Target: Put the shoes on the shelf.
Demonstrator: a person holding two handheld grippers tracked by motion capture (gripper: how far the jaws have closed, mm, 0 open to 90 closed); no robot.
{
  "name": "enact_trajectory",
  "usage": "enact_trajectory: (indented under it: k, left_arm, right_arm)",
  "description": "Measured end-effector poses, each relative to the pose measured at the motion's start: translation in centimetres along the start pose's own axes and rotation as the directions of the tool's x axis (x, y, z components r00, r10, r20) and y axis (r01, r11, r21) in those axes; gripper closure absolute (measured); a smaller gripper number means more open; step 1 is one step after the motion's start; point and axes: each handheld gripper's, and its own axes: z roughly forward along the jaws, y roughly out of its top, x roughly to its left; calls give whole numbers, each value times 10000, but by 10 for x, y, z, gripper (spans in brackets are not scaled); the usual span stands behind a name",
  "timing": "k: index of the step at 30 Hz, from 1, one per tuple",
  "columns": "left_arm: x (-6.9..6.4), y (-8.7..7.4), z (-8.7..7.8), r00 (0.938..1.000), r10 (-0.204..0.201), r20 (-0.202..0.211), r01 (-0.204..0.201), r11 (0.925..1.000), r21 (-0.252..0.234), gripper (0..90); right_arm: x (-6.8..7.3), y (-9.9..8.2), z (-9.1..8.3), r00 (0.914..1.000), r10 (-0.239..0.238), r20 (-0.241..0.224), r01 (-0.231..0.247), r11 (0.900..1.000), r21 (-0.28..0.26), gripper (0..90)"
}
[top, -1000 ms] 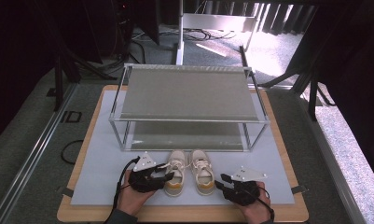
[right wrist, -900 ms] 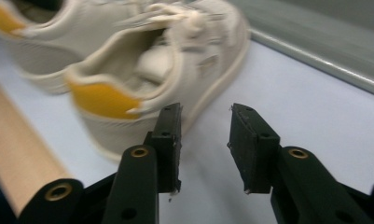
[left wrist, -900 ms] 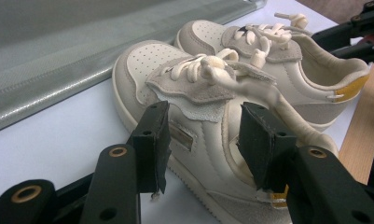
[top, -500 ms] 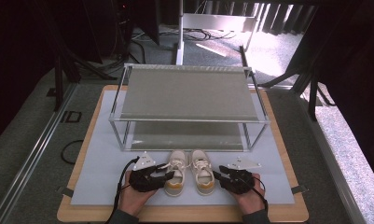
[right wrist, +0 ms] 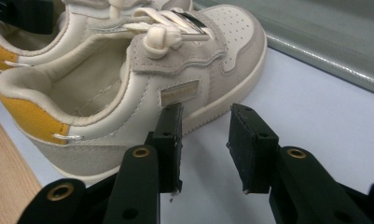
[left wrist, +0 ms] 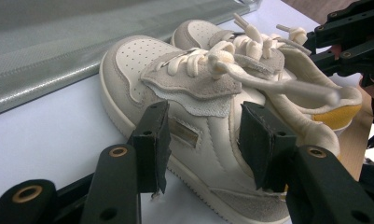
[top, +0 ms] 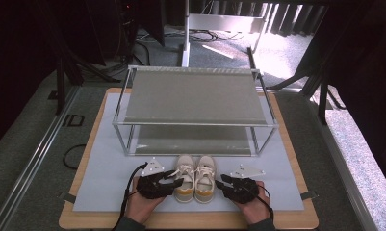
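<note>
- Cream leather and grey suede: the pair of shoes sits side by side, touching, on the white mat [top: 104, 187] at the 6 o'clock end of the table [top: 287, 222], toes toward 12 o'clock and the shelf rack [top: 193, 96].
- My left claw [top: 173, 182] lies at 9 o'clock of the left shoe [top: 185, 179]; its jaws stand apart with the shoe's flank between them, the collar-side pad against the leather, the other pad just clear.
- My right claw [top: 220, 183] lies at 3 o'clock of the right shoe [top: 205, 178], jaws apart over bare mat, one pad just beside the sole edge.
- Open mat stretches toward 9 and 3 o'clock outside my hands; a narrow strip separates the toes from the rack's lower rail.
- Against the earlier frames, my right claw has slid in closer to its shoe; the left has stayed put.
</note>
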Motion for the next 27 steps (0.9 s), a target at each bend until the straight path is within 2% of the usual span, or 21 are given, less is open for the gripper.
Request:
enact_trajectory:
  k: [2,4,6,10,13,18,25,27]
  left_arm:
    - [0,0,0,10000,44,-50,-43,10000,26,517]
    - [-1,1,0,9999,46,-124,-45,10000,53,507]
    - [-2,2,0,9998,103,-198,-100,9999,115,504]
    - [-3,3,-1,9986,170,-499,-168,9999,37,490]
    - [-3,4,-3,9979,97,-644,-106,9998,-139,488]
    - [0,4,-2,9980,-43,-626,43,10000,-6,469]
    - [-2,4,2,9979,-111,-640,120,9998,150,467]
    - [-2,4,3,9978,-131,-642,142,9998,161,468]
  right_arm:
    - [1,1,-3,9995,115,281,-112,9999,-120,638]
    - [3,3,-10,9991,336,244,-324,9984,-468,635]
    - [8,7,-18,9989,335,325,-306,9957,-876,627]
    - [19,17,-27,9998,182,-19,-183,9915,-1288,576]
    - [25,20,-21,9999,85,-59,-91,9944,-1051,565]
    - [24,19,-8,9992,398,7,-397,9981,-465,551]
    - [27,20,-2,9984,563,-53,-564,9983,-148,555]
    - [28,21,-1,9986,527,93,-525,9985,-137,564]
